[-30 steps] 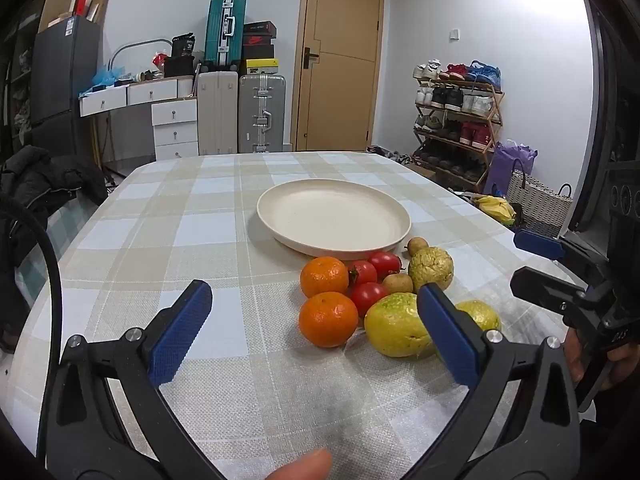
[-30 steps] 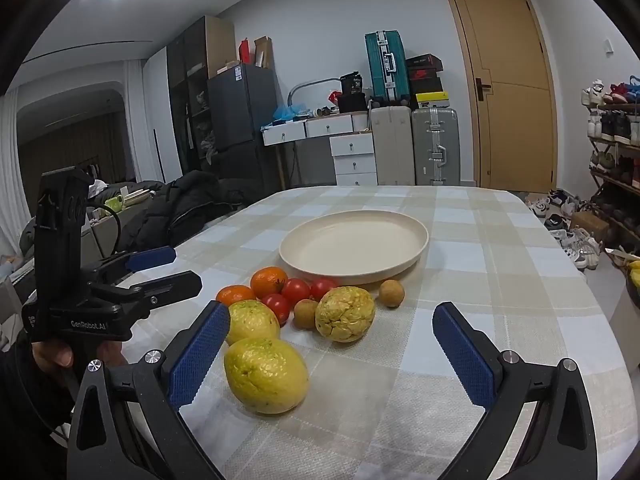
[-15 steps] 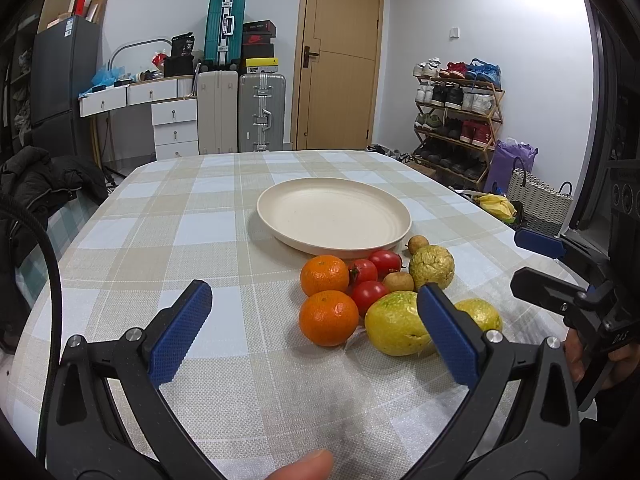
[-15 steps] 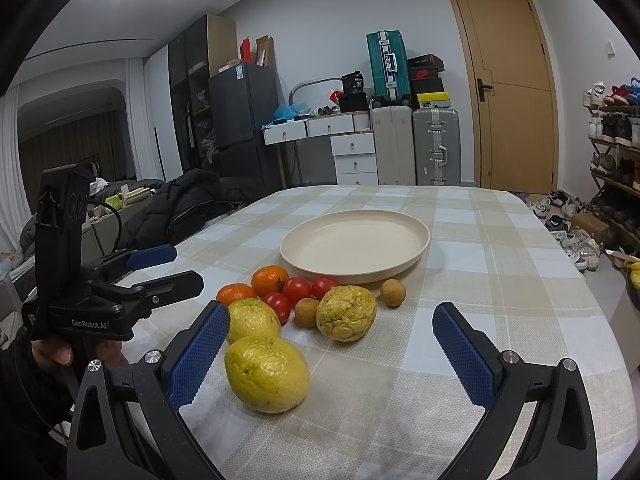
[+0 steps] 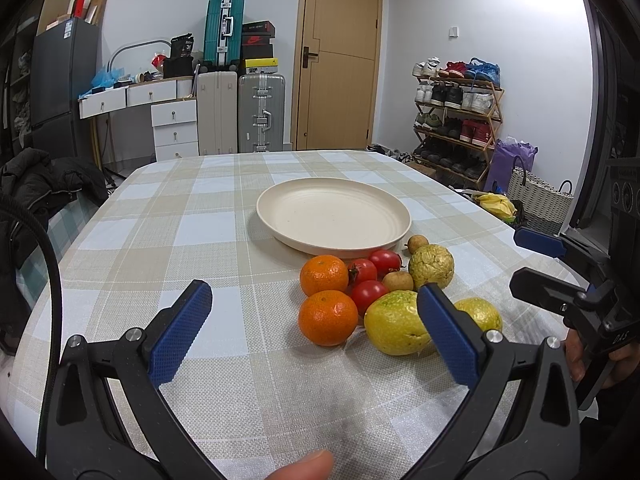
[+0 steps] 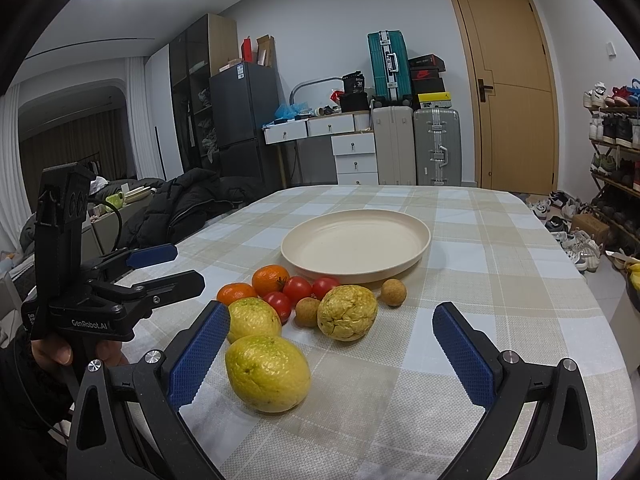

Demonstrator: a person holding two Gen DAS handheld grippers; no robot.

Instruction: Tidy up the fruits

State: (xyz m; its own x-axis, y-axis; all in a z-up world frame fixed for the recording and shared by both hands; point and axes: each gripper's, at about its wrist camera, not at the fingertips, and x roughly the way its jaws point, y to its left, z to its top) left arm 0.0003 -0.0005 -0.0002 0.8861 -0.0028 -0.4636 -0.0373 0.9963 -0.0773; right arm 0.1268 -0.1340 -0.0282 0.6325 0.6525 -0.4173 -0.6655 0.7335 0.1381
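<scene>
A cream plate [image 5: 334, 213] stands empty mid-table; it also shows in the right wrist view [image 6: 356, 246]. In front of it lies a cluster of fruit: two oranges [image 5: 328, 317], three red tomatoes [image 5: 368, 292], two yellow-green lemons [image 5: 394, 328], a wrinkled yellow fruit [image 5: 431, 267] and two small brown fruits [image 5: 397, 281]. My left gripper [image 5: 316, 336] is open and empty, just short of the near orange. My right gripper [image 6: 332, 354] is open and empty, with the nearest lemon [image 6: 267, 373] beside its left finger.
The table carries a beige and white checked cloth [image 5: 160, 216]. A dark jacket [image 5: 40, 184] lies at the left edge. Suitcases [image 5: 260, 114], drawers and a door stand behind; a shoe rack [image 5: 456, 116] and a basket [image 5: 536, 204] stand at the right.
</scene>
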